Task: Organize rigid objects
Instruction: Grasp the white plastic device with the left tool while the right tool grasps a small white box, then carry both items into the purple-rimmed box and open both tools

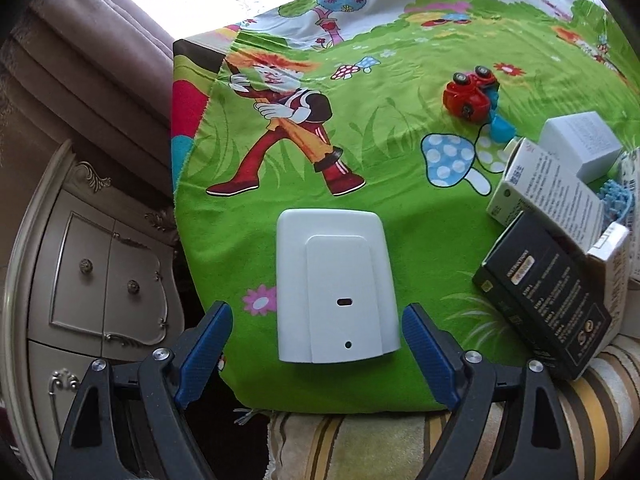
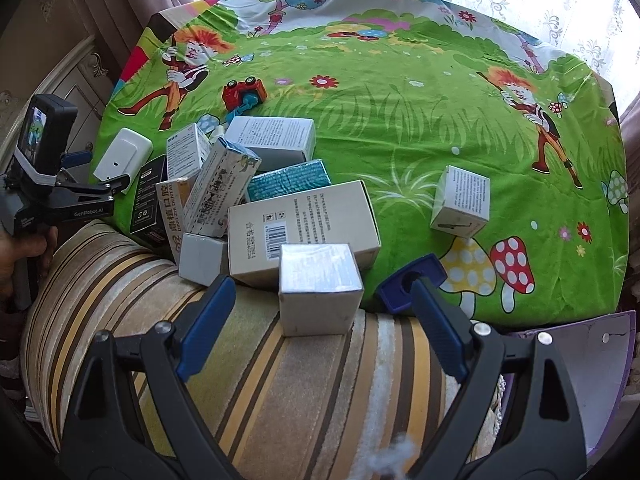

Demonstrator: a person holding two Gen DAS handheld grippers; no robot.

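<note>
A white plastic device (image 1: 334, 286) lies on the green cartoon cloth (image 1: 360, 152), just ahead of my open left gripper (image 1: 316, 332), whose blue fingers flank its near end without touching. It also shows in the right wrist view (image 2: 122, 154). My right gripper (image 2: 320, 304) is open around a small white box (image 2: 318, 288) at the cloth's near edge, not touching it. Behind that box is a heap of cartons (image 2: 248, 184). A lone white box (image 2: 460, 202) stands to the right. A red toy car (image 1: 472, 90) lies tipped over further back.
A black box (image 1: 548, 296) and white cartons (image 1: 548, 188) crowd the right of the left wrist view. A dark blue square piece (image 2: 412, 282) lies by my right finger. A striped cushion (image 2: 280, 380) lies below the cloth. A cream cabinet (image 1: 92, 280) stands at the left.
</note>
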